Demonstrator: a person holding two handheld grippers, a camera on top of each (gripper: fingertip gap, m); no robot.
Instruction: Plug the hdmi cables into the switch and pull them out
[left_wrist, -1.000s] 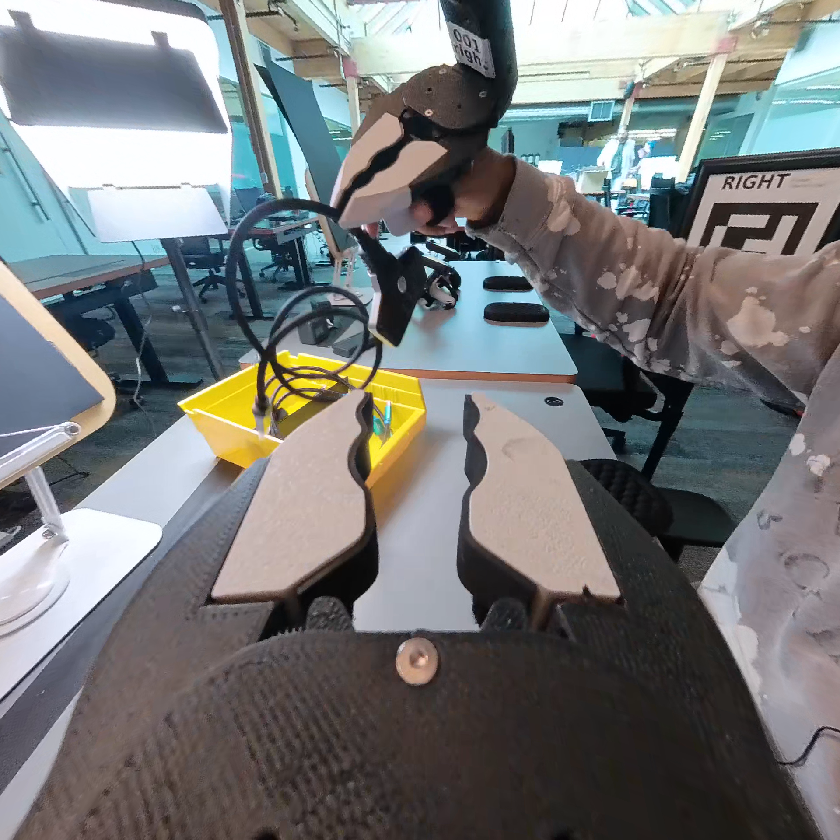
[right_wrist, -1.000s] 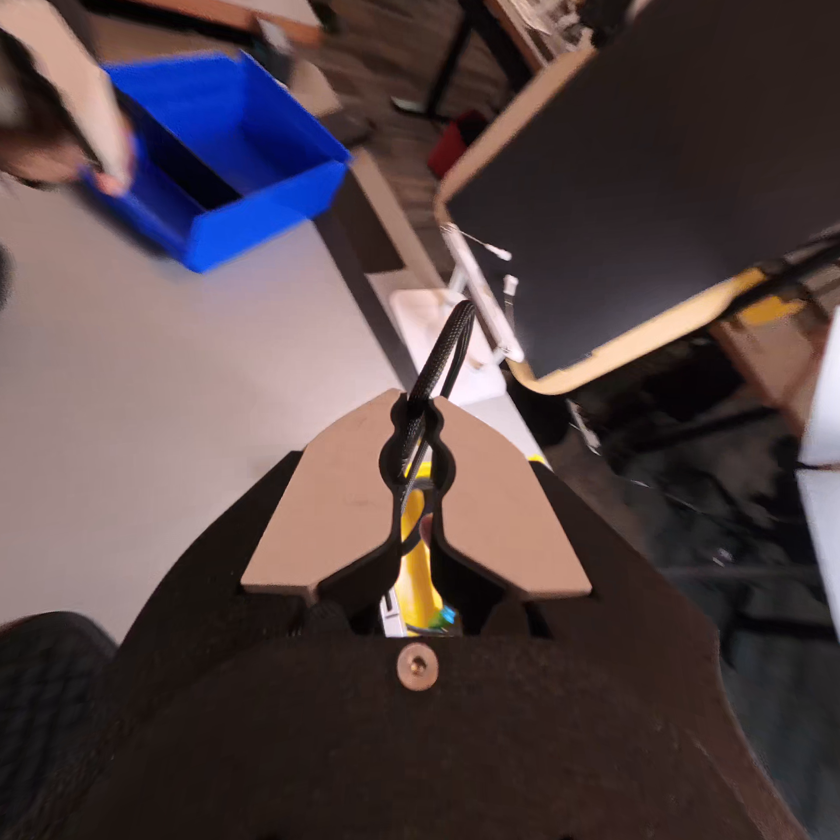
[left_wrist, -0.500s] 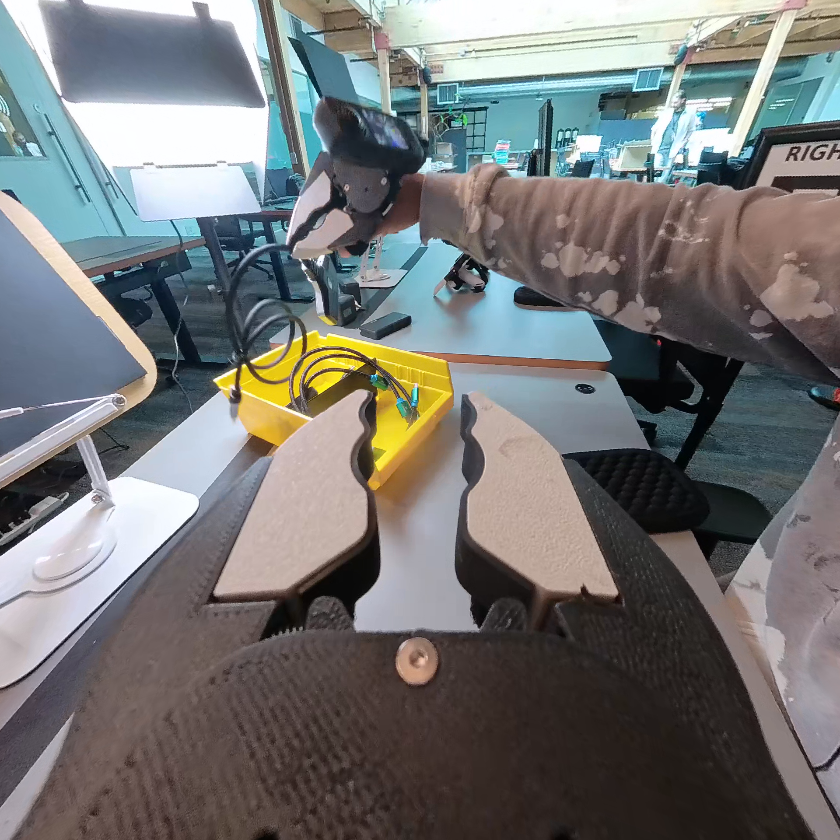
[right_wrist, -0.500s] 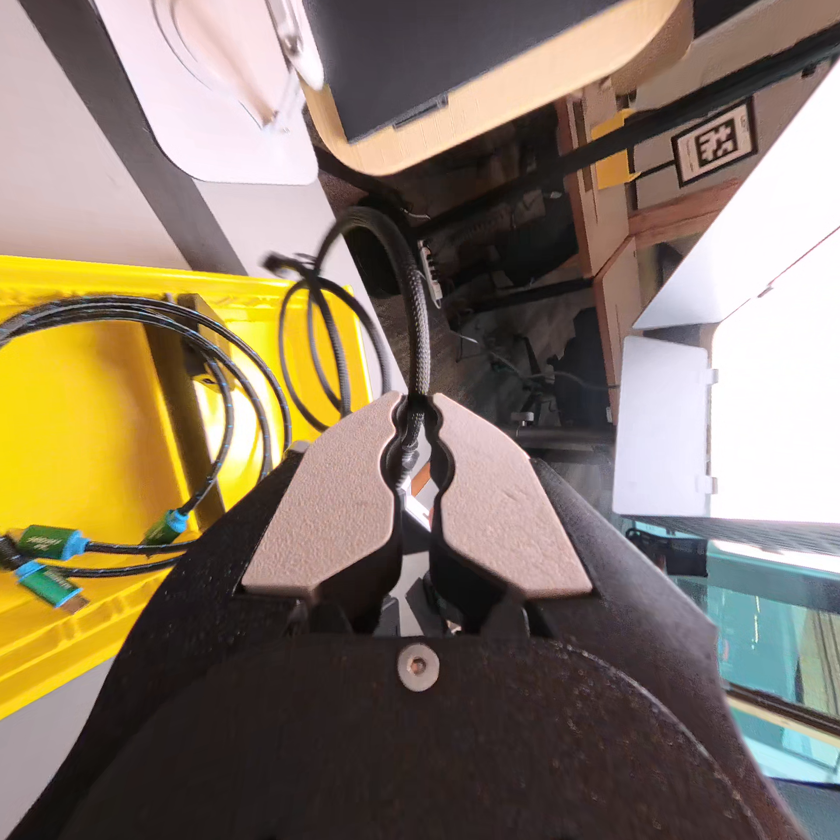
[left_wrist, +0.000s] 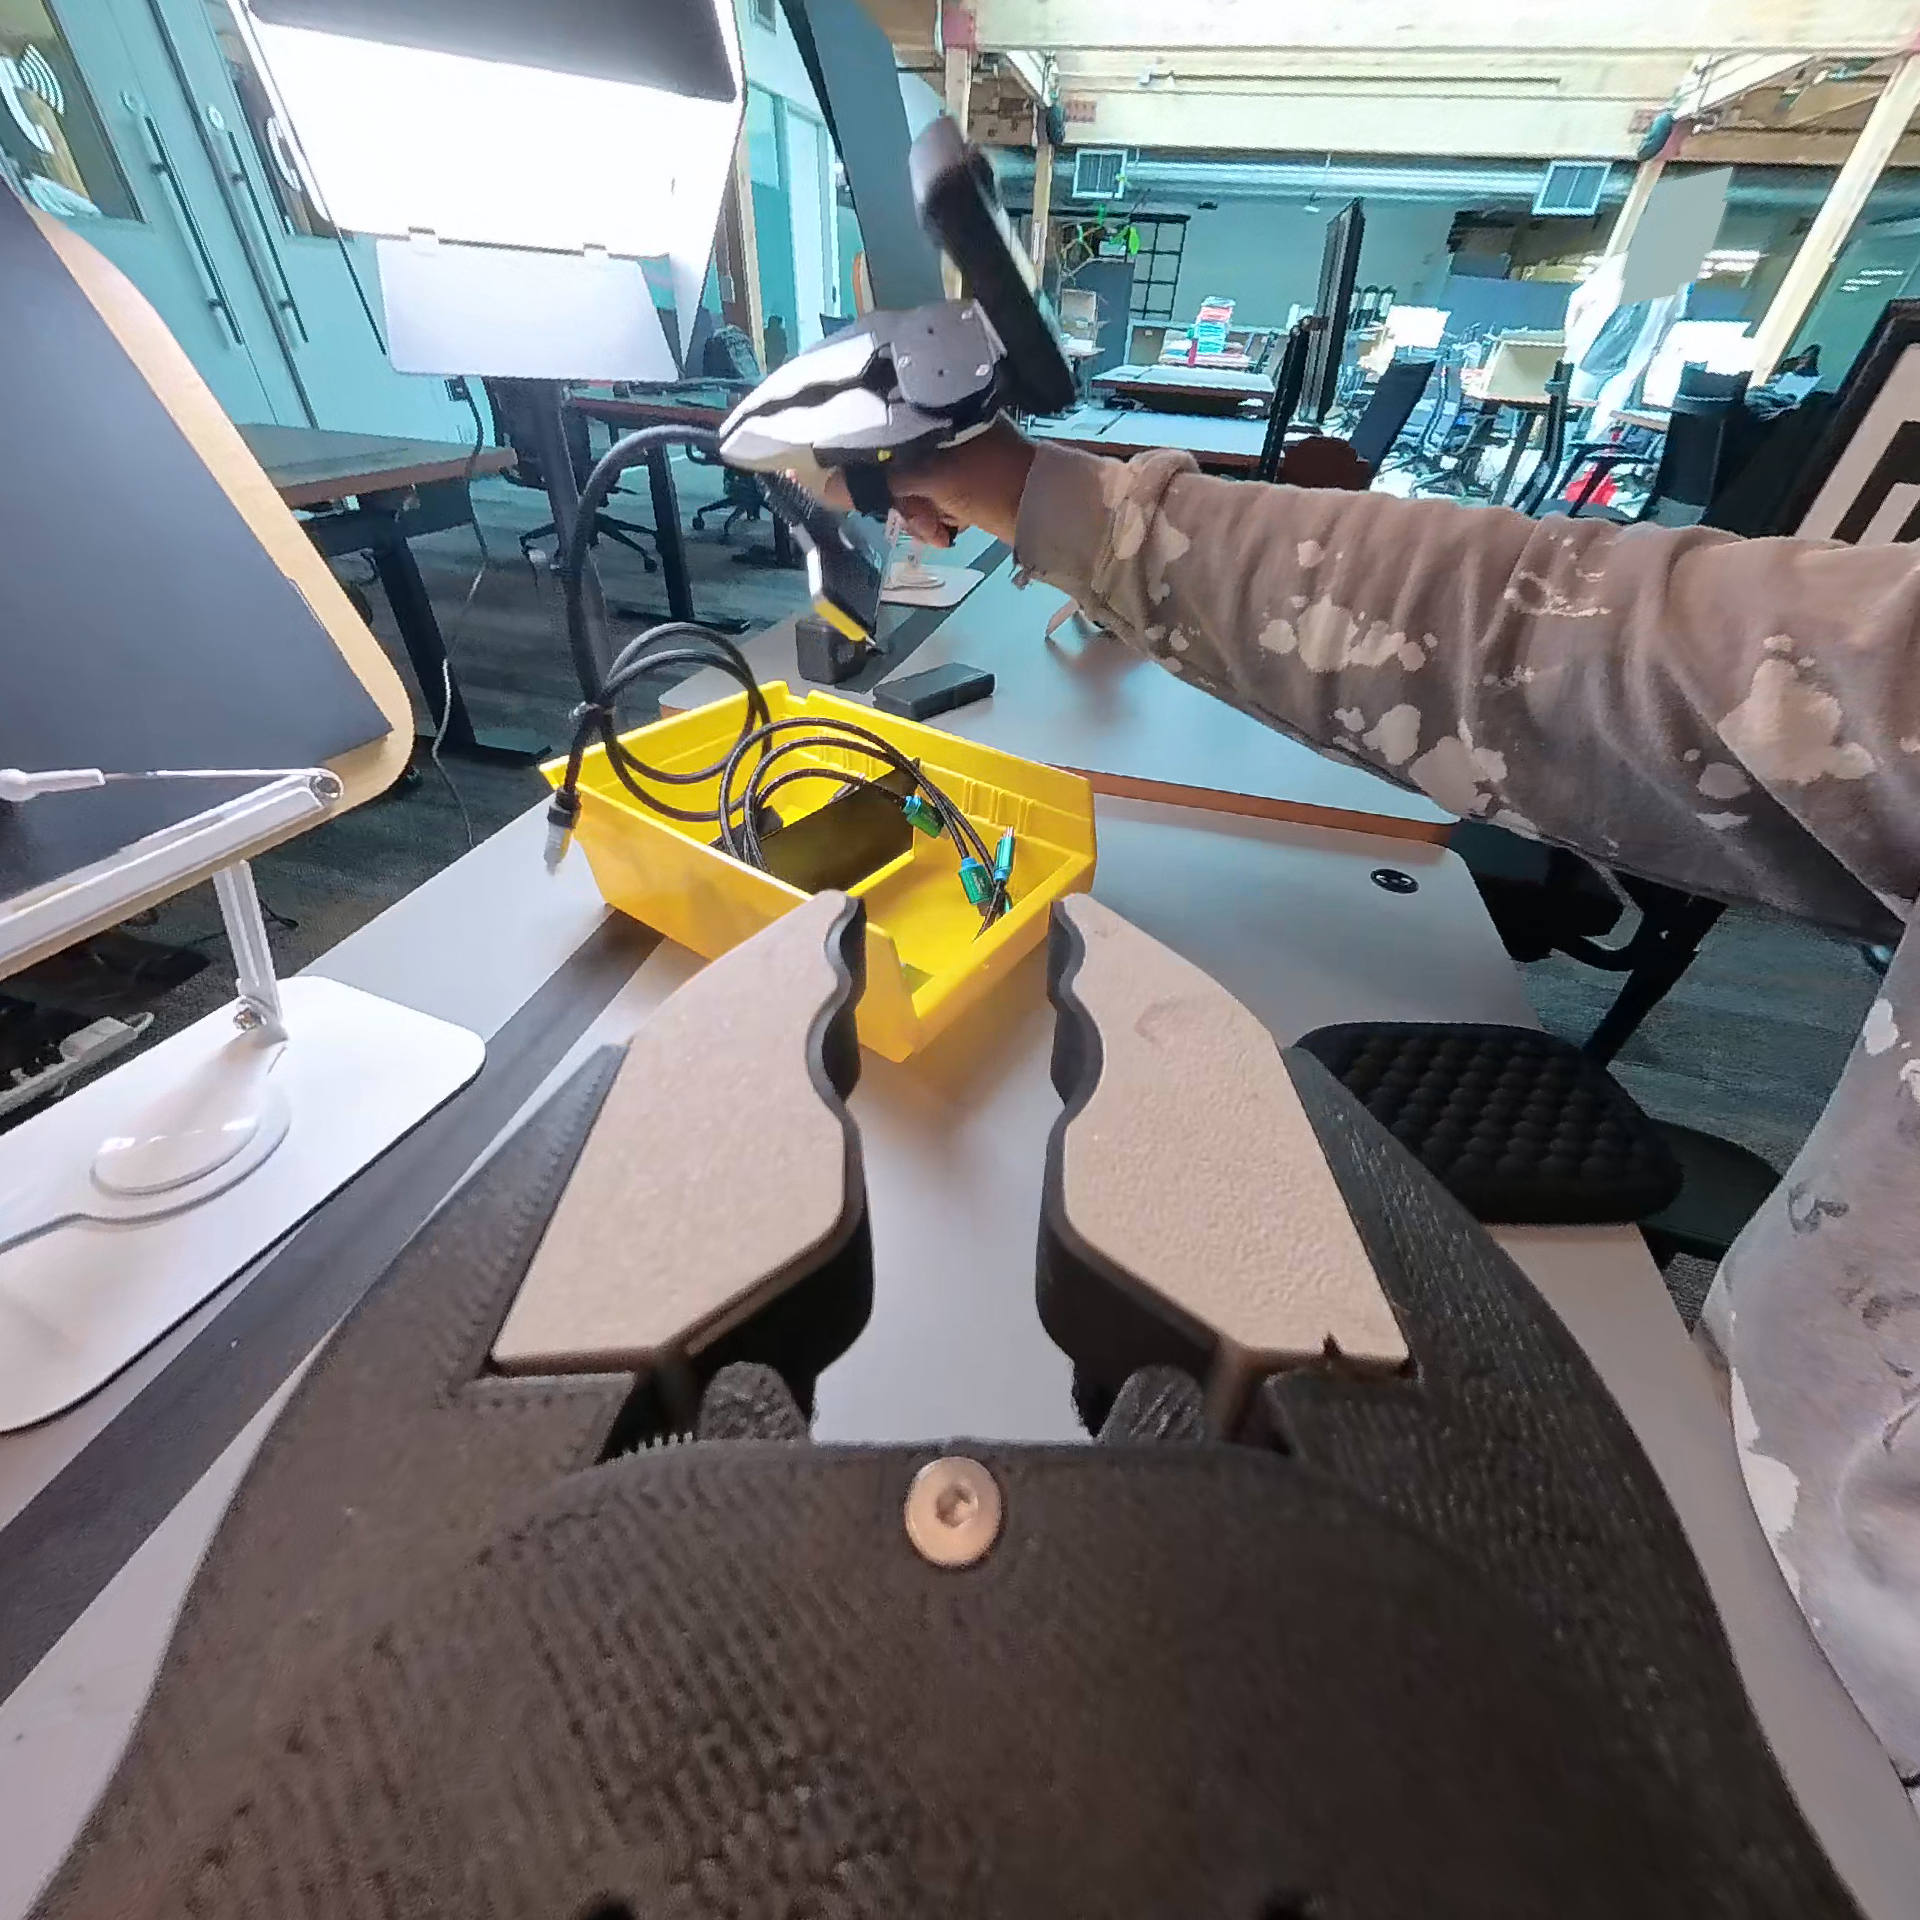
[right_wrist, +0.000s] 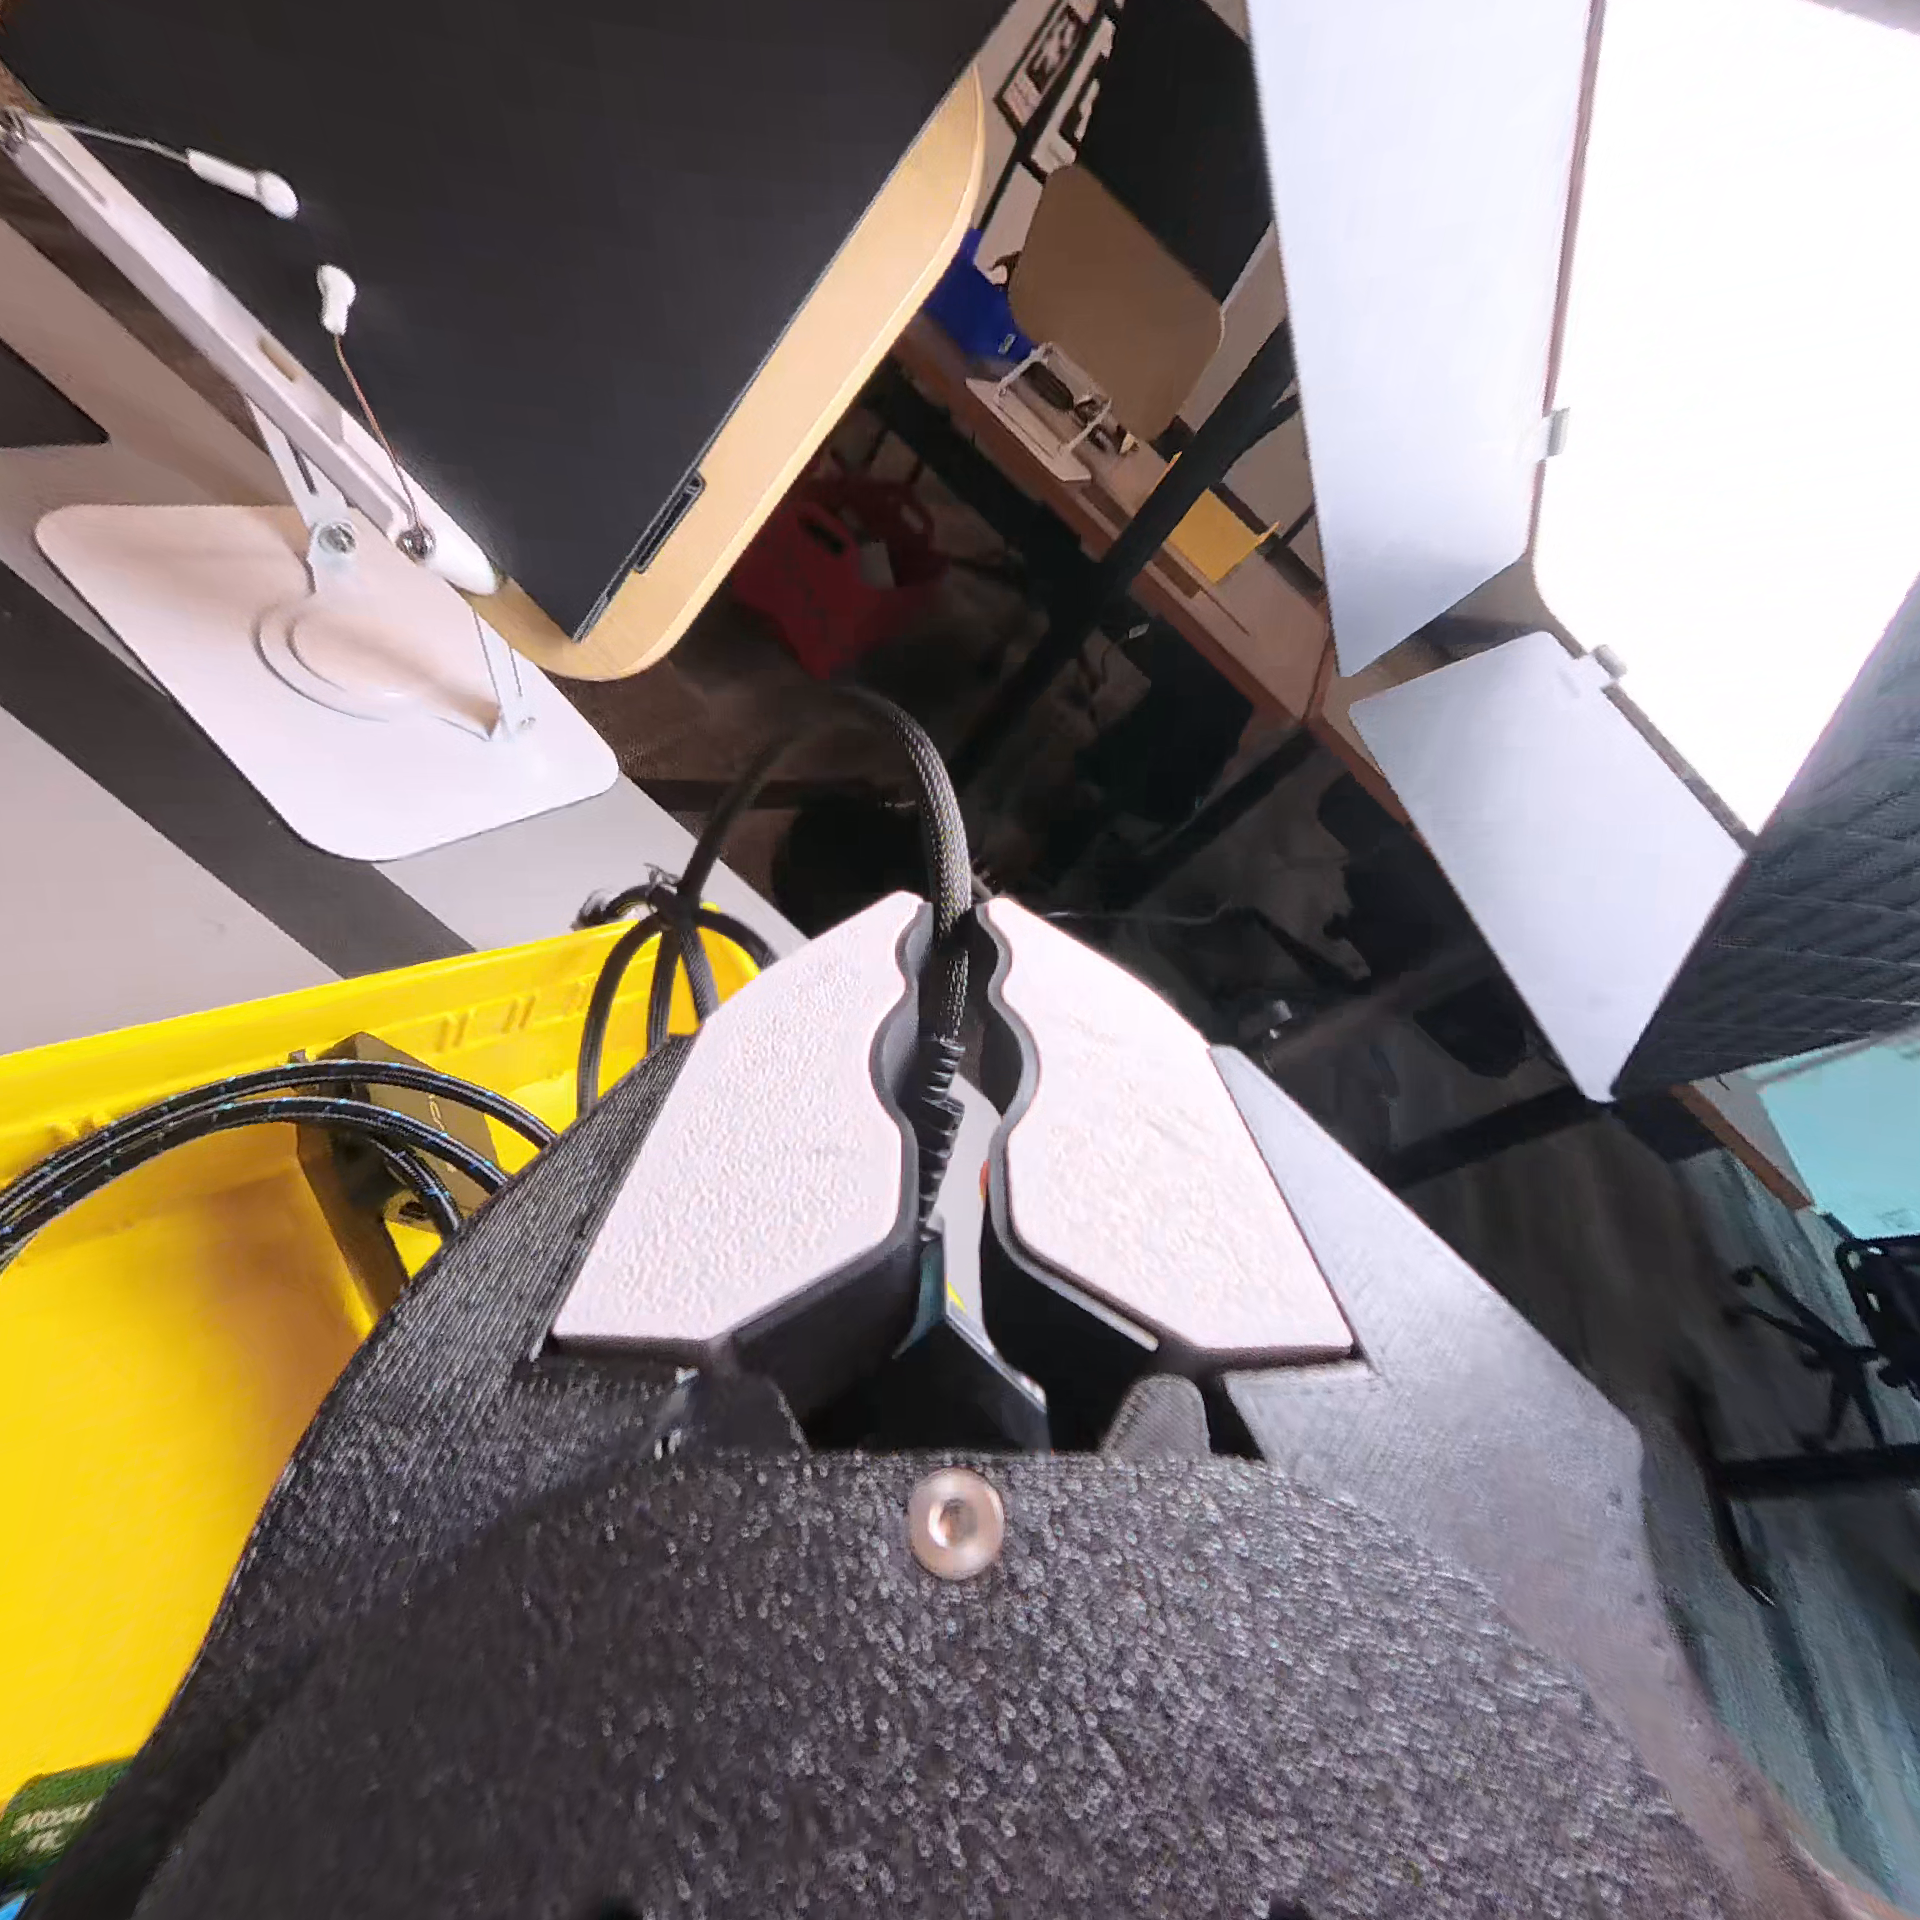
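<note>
A yellow bin (left_wrist: 665, 883) stands on the grey table (left_wrist: 1299, 935). In it lie a black box (left_wrist: 842, 842) and HDMI cables with green plugs (left_wrist: 977, 883). My left gripper (left_wrist: 954, 935) is open and empty, low over the table in front of the bin. My right gripper (left_wrist: 764, 426) is held above the bin's far side. It is shut on a black braided cable (left_wrist: 592, 561) next to a small black box (left_wrist: 842, 582) that hangs under it. The cable's loops drape over the bin's far left rim. In the right wrist view the cable (right_wrist: 940, 831) runs out between the shut fingertips of the right gripper (right_wrist: 951, 920).
A dark board on a white stand (left_wrist: 208, 1122) is at the left of the table. A black chair armrest (left_wrist: 1486, 1122) is at the right edge. A person's sleeve (left_wrist: 1455, 665) reaches across above the table. Another desk (left_wrist: 1143, 717) lies behind the bin.
My right gripper has carried the cable and hanging box away from me to above the bin's far side and turned level. The cable loops now rest on the bin's rim. My left gripper stays open.
</note>
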